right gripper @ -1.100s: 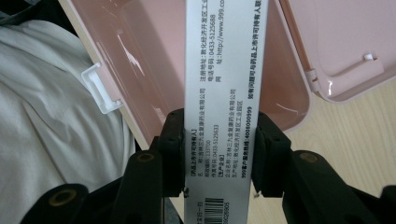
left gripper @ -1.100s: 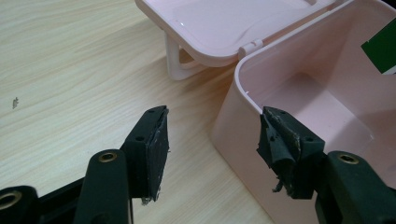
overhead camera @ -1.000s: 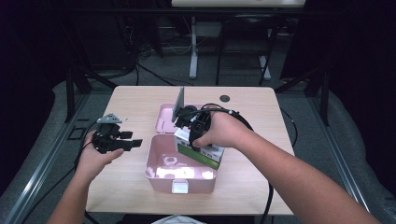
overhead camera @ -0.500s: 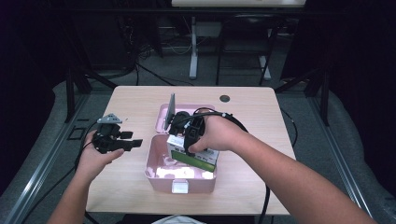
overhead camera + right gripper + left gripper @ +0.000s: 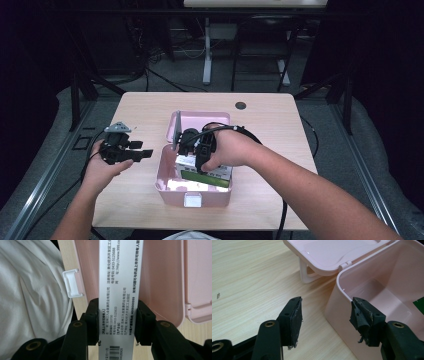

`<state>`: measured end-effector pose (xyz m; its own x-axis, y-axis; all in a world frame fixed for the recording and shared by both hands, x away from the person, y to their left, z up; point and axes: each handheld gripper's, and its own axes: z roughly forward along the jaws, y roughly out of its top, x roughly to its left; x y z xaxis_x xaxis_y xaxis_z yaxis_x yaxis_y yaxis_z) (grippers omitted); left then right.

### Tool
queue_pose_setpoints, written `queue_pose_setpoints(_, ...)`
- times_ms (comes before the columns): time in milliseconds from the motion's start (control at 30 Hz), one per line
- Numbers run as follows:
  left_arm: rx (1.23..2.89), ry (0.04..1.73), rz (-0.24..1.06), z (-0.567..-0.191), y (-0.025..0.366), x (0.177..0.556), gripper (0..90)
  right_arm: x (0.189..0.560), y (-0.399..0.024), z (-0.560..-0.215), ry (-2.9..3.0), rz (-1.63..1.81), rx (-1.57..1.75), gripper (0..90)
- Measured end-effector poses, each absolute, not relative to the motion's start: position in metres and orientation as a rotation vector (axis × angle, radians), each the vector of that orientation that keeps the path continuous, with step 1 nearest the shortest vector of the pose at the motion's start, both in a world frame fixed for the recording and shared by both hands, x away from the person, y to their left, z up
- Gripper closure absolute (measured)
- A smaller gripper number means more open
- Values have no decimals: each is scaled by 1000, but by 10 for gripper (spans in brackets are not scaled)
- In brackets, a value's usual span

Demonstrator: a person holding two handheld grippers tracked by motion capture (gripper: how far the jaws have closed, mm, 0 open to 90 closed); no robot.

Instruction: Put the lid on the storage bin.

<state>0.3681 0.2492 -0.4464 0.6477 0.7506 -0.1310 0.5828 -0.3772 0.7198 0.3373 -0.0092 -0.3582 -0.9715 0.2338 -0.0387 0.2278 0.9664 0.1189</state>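
Right gripper (image 5: 115,322) is clamped on a white-and-green medicine box (image 5: 202,172): in the right gripper view both black pads press the narrow white side panel with printed text and a barcode, box running up the middle of the frame. High view puts that box at frame centre, inside the open pink storage box (image 5: 172,185), its green face showing toward the bin's near-right part, right hand (image 5: 227,147) directly over it. Can't tell if the box bottom is touching the bin floor. Bin's lid (image 5: 200,120) is flipped back behind it, toward the upper middle of the high view; white latch (image 5: 193,200) sits on the near wall, lower centre. Left gripper (image 5: 325,315) is released, jaws wide apart with nothing between them. In the left gripper view they frame the bin's corner: left jaw over bare wooden table (image 5: 249,277), right jaw just beside the pink rim. In the high view the left hand (image 5: 102,167) holds it at centre-left, beside the bin and apart from it.
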Motion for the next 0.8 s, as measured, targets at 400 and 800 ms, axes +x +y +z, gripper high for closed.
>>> queue_pose_setpoints(400, 2095, 1037, 272, -447, 250, 368, 423, 336, -6, -366, 3088, 147, 277, 610)
queue_pose_setpoints(800, 2105, 1035, 270, -447, 250, 369, 423, 337, -4, -379, 3098, 125, 237, 611)
